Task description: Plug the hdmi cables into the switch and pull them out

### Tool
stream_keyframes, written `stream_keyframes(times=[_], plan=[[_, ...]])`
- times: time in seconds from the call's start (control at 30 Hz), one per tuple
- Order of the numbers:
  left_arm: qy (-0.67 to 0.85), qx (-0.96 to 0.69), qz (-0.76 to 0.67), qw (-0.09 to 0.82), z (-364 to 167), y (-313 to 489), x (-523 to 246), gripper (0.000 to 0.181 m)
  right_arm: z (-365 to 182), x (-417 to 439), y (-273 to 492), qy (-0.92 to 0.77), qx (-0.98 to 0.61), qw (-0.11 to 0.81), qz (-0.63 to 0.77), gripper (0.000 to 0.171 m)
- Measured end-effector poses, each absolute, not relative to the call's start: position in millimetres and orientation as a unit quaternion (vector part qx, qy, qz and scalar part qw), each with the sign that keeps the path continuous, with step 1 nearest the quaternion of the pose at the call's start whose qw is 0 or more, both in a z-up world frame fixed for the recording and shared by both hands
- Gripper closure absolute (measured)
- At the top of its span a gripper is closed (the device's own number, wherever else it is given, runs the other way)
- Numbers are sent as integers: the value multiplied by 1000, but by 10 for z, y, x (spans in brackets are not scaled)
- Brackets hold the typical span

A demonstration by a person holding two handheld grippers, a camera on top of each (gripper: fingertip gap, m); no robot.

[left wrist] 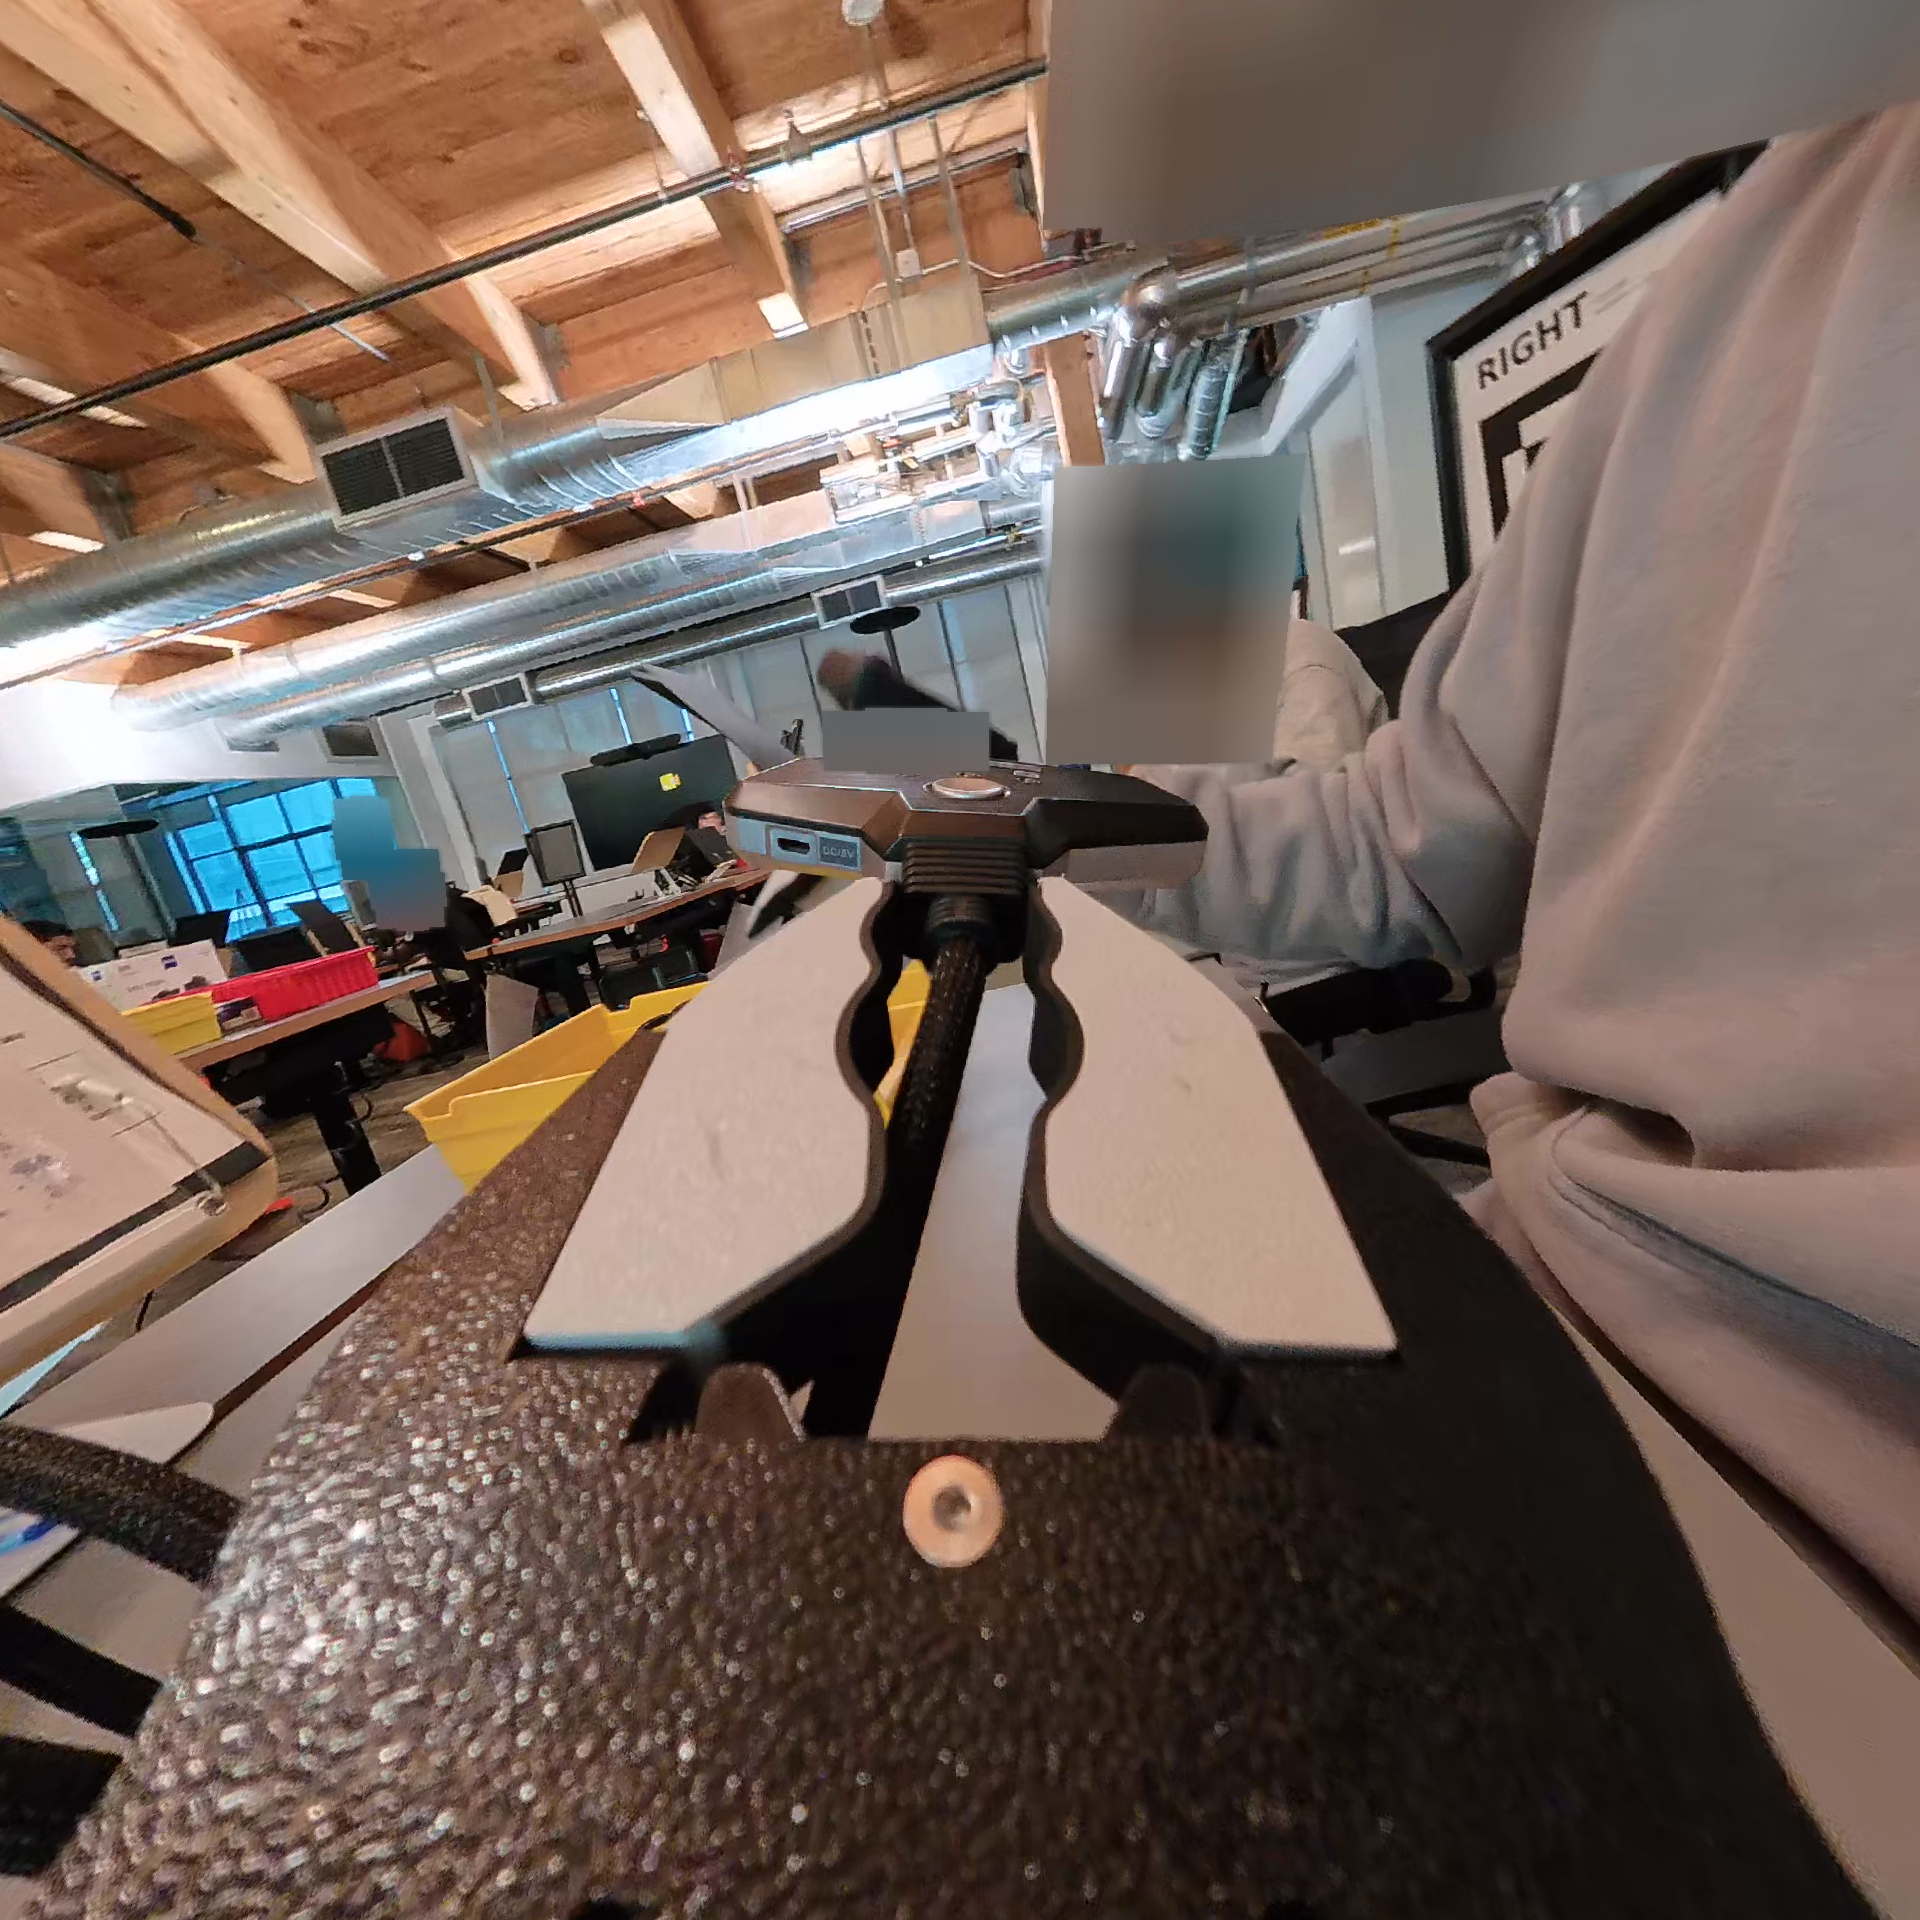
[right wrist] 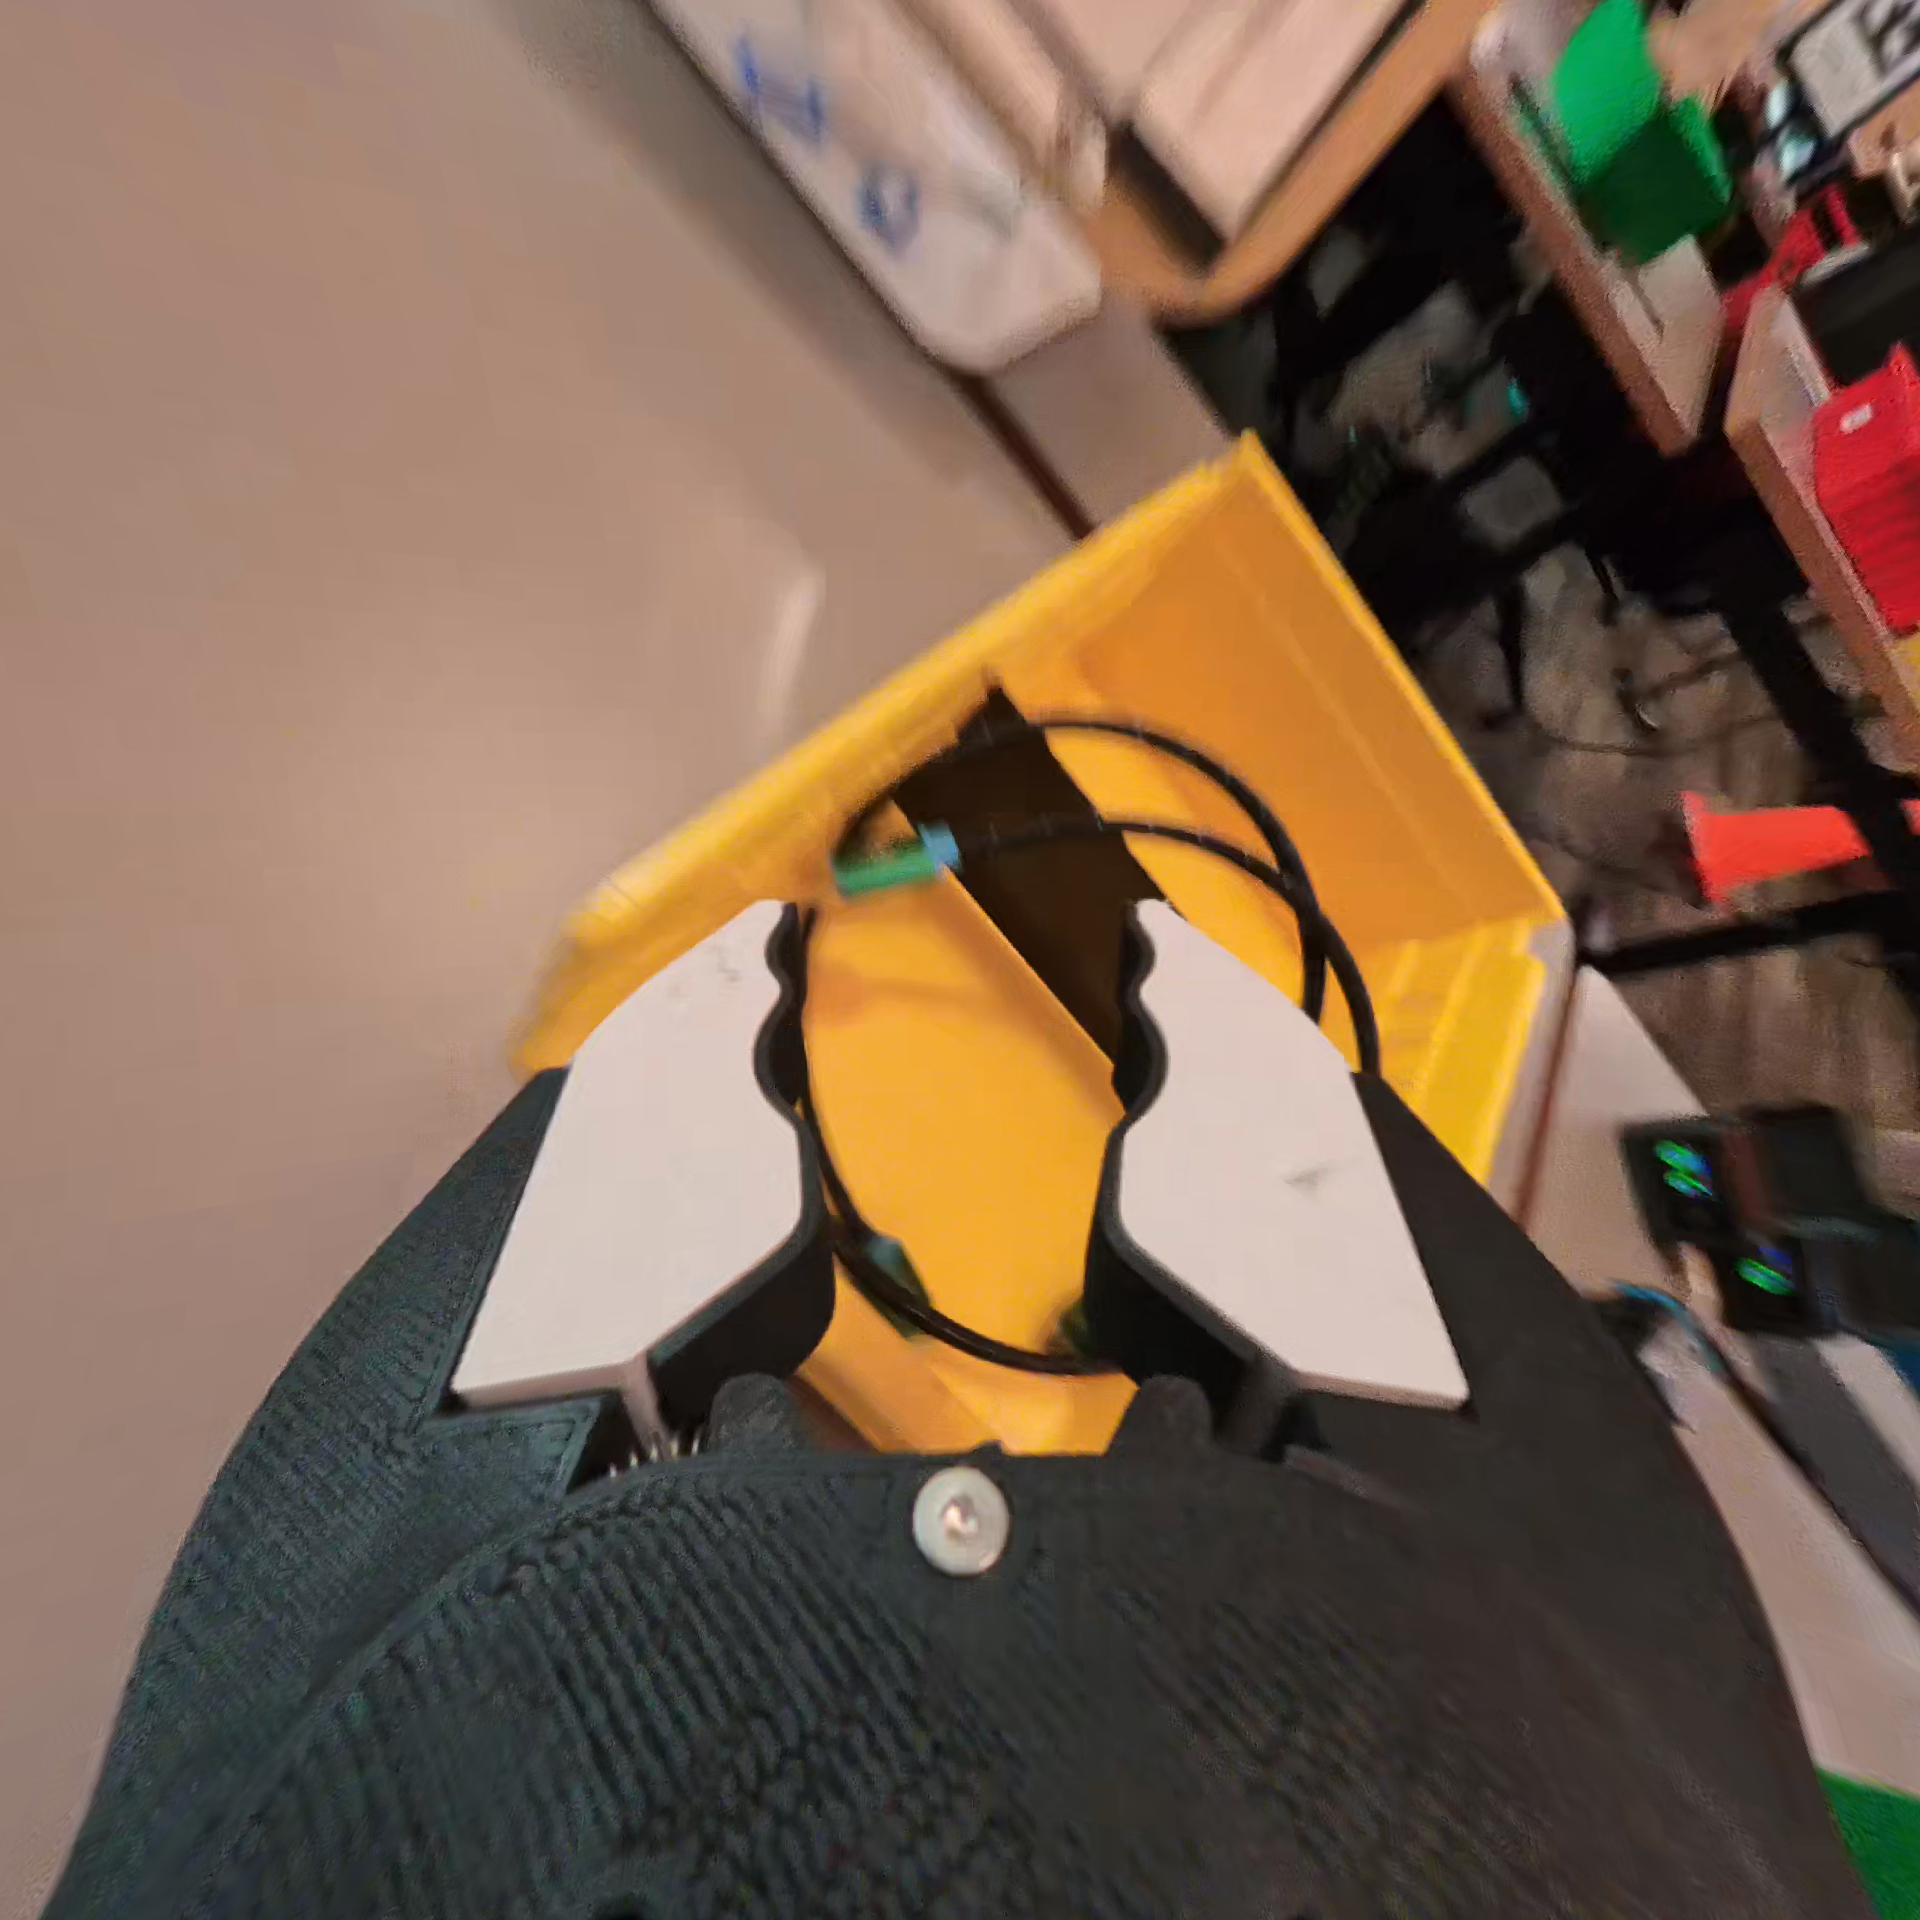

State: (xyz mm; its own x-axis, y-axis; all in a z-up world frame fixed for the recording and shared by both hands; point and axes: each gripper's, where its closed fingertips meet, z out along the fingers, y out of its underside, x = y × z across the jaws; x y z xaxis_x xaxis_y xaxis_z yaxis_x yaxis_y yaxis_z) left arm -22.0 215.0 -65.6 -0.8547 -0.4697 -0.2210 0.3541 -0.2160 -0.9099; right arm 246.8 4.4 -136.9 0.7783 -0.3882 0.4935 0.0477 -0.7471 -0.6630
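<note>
In the left wrist view my left gripper point(left wrist: 961, 920) is shut on the black braided cable point(left wrist: 935, 1049) just behind its ribbed collar. It holds the grey-and-black hdmi switch point(left wrist: 966, 816) up in the air, level, with an empty port facing me on its left side. In the right wrist view, which is blurred, my right gripper point(right wrist: 961, 940) is open and empty above a yellow bin point(right wrist: 1299, 665). A thin black coiled cable point(right wrist: 1236, 790) with a green plug point(right wrist: 888, 871) lies in the bin, beyond and below the fingertips.
A person in a light sweatshirt point(left wrist: 1683, 831) fills the right of the left wrist view. A yellow bin point(left wrist: 520, 1091) and a framed board point(left wrist: 94, 1132) are at the left. In the right wrist view a black device with green lights point(right wrist: 1745, 1205) and shelving point(right wrist: 1621, 343) are to the right.
</note>
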Motion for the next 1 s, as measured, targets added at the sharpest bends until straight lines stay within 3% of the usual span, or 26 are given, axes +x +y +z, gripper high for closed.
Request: stream_keyframes(times=[0.07,0.17,0.3,0.33,0.37,0.47,0.73,0.77,0.87,1.0], plan=[[577,-30,-773,262,-664,2100,-275,159,-978,2000,362,113,-849,467,-220,102],[603,-9,-751,268,-693,1965,-305,159,-599,1050,871,129,-781,607,76,85],[646,16,-702,300,-738,1719,-292,159,-839,159,1220,141,-761,539,332,75],[660,23,-686,305,-767,1653,-293,159,-851,46,1283,148,-746,536,366,76],[672,29,-672,311,-797,1596,-288,159,-834,-36,1335,151,-728,540,395,93],[692,34,-648,317,-874,1508,-256,159,-824,-147,1429,144,-698,549,437,142],[705,3,-640,307,-991,1500,-145,159,-905,-68,1473,153,-642,586,470,148],[696,-7,-642,320,-954,1512,-117,155,-884,-43,1460,141,-641,600,456,148],[620,-38,-676,396,-614,1704,-103,122,-716,76,1365,125,-613,632,458,148],[495,-81,-739,450,-137,2199,-227,118,-504,244,1207,111,-584,658,461,148]])
